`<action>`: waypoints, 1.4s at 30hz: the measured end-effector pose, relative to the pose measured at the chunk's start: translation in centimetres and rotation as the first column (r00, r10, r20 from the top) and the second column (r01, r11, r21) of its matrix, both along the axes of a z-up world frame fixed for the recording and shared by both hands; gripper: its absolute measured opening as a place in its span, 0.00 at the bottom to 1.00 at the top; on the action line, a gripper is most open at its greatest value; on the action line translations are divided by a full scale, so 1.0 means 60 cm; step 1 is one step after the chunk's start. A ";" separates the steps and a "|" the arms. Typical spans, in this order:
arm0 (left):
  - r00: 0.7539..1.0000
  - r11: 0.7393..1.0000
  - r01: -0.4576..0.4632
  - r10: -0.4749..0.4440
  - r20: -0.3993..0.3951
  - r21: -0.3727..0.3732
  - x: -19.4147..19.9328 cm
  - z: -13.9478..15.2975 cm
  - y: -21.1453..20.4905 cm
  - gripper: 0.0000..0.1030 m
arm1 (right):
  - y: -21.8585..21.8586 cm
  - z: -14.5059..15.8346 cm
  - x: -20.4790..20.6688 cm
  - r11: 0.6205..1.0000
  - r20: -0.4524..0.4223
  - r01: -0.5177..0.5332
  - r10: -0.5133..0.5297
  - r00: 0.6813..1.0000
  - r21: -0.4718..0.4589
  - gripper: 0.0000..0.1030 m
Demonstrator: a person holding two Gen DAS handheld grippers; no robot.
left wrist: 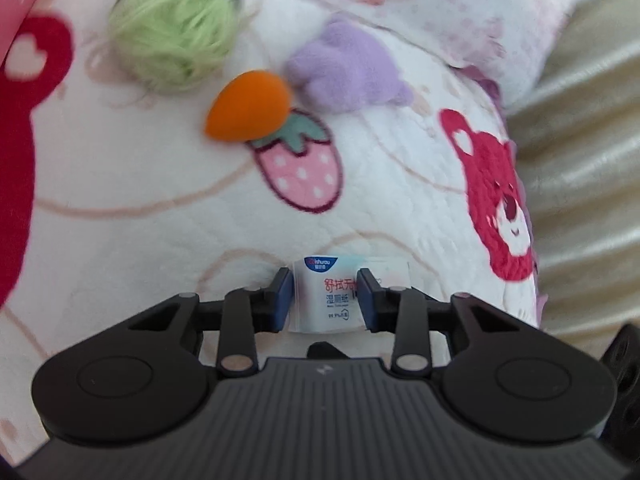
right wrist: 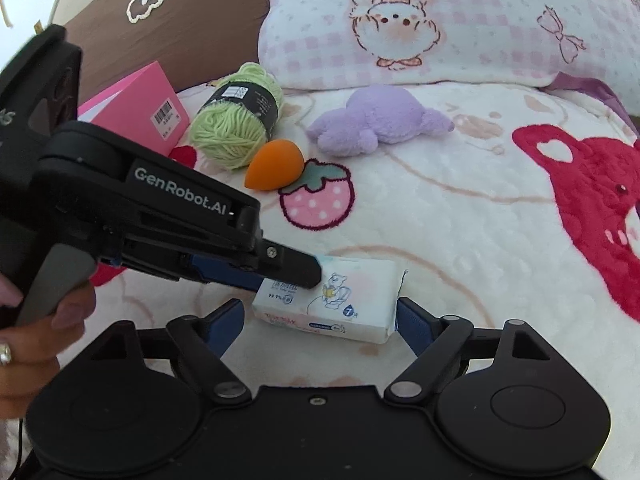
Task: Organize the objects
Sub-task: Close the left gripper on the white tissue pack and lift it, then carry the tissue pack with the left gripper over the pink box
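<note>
Handoff step, as we read it: wet-wipe pack [right wrist: 326, 304] lies on the printed fleece blanket [right wrist: 460, 220] at the near edge of the bed, and both tools are on it at once. Our left gripper [left wrist: 325, 294] is narrowed onto one end of the pack, blue pads [left wrist: 282, 298] pressing its short sides so the wrapper bulges slightly between them; in the right wrist view that same tool comes in from the left with its tip on the pack's top corner. Our right gripper [right wrist: 320, 316] stands wide, jaws flanking the pack's long ends; the right pad looks to be just at the crimped seal, the left pad apart from the pack, so it holds nothing. To do this well, we judge the left grip should be firm and centred before any lift, since a soft pack pinched at one end will likely droop or twist. The right tool is best kept clear of the wrapper so it does not drag. Behind, well apart: orange makeup sponge [right wrist: 276, 164], green yarn skein [right wrist: 234, 128], purple plush toy [right wrist: 376, 120], pink box [right wrist: 140, 104]. Where the pack is meant to go we cannot tell.
</note>
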State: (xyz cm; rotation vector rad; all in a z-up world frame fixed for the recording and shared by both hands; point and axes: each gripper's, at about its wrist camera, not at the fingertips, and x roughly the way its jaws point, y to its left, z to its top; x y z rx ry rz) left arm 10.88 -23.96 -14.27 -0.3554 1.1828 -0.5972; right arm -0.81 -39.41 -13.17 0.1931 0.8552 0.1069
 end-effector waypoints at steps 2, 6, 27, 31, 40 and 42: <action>0.999 0.999 0.019 -0.020 0.047 0.028 -0.015 0.009 -0.010 0.33 | 0.002 -0.002 -0.001 0.999 0.001 0.037 -0.037 0.999 0.011 0.84; 0.999 0.999 0.005 -0.007 0.035 0.047 -0.022 0.002 -0.017 0.33 | 0.024 -0.018 0.007 0.993 -0.016 0.033 -0.035 0.999 -0.111 0.83; 1.000 1.000 -0.008 0.008 0.030 0.017 -0.065 0.061 0.051 0.33 | 0.082 0.049 -0.021 0.990 0.028 0.025 -0.021 0.999 -0.140 0.80; 0.999 1.000 -0.005 0.004 0.043 0.018 -0.076 0.087 0.072 0.33 | 0.102 0.076 -0.026 0.990 0.029 0.004 0.000 1.000 -0.142 0.80; 0.998 1.000 -0.012 0.012 0.055 -0.005 -0.097 0.140 0.132 0.34 | 0.153 0.142 -0.049 0.982 0.105 -0.077 0.096 0.990 -0.170 0.83; 0.998 1.000 -0.024 0.024 0.063 -0.013 -0.102 0.152 0.148 0.33 | 0.166 0.151 -0.051 0.979 0.115 -0.091 0.113 0.987 -0.182 0.83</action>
